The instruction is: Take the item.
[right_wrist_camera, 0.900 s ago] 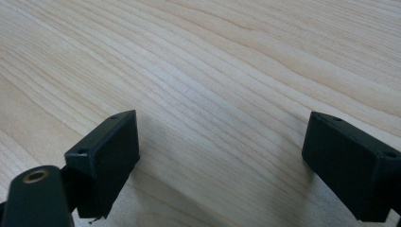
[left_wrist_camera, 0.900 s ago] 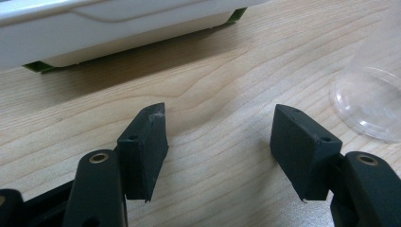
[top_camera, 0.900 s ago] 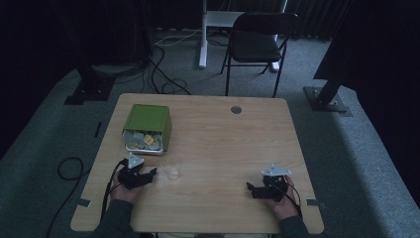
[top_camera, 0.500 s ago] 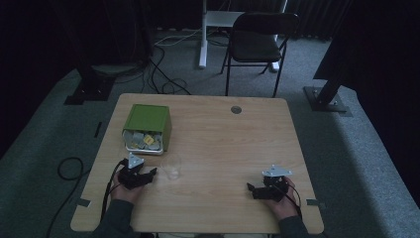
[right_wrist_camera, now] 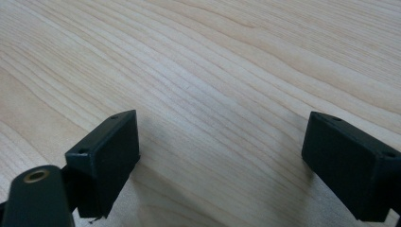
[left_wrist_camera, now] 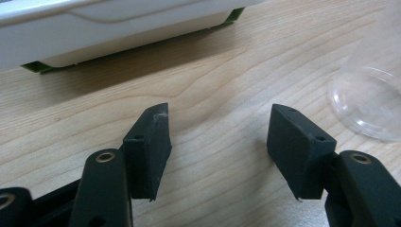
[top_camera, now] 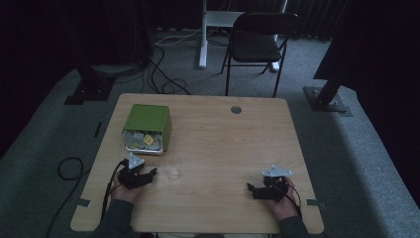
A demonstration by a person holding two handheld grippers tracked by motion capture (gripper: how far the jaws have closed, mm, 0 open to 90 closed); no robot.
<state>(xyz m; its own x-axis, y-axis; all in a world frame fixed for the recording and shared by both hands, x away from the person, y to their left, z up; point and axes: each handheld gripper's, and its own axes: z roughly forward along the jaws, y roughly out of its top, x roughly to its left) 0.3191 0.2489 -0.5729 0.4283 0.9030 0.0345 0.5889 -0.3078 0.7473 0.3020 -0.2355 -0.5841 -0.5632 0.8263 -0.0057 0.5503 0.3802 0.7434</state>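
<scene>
A green bin point(top_camera: 147, 127) with a white rim lies tipped on the table's left side, its mouth facing me and full of several small packets. A clear plastic cup point(top_camera: 173, 168) stands just in front of it, and its base point(left_wrist_camera: 371, 101) appears at the right of the left gripper view. My left gripper point(top_camera: 150, 173) rests on the table left of the cup, open, with bare wood between its jaws point(left_wrist_camera: 217, 142). My right gripper point(top_camera: 251, 190) lies near the front right edge, open, jaws wide over bare wood point(right_wrist_camera: 222, 156).
The wooden table point(top_camera: 233, 144) has a round grommet point(top_camera: 236, 109) near its far edge. A black folding chair point(top_camera: 257, 42) and a white desk leg stand beyond it. Cables trail on the floor at left. The bin's white rim point(left_wrist_camera: 118, 28) lies close ahead of the left jaws.
</scene>
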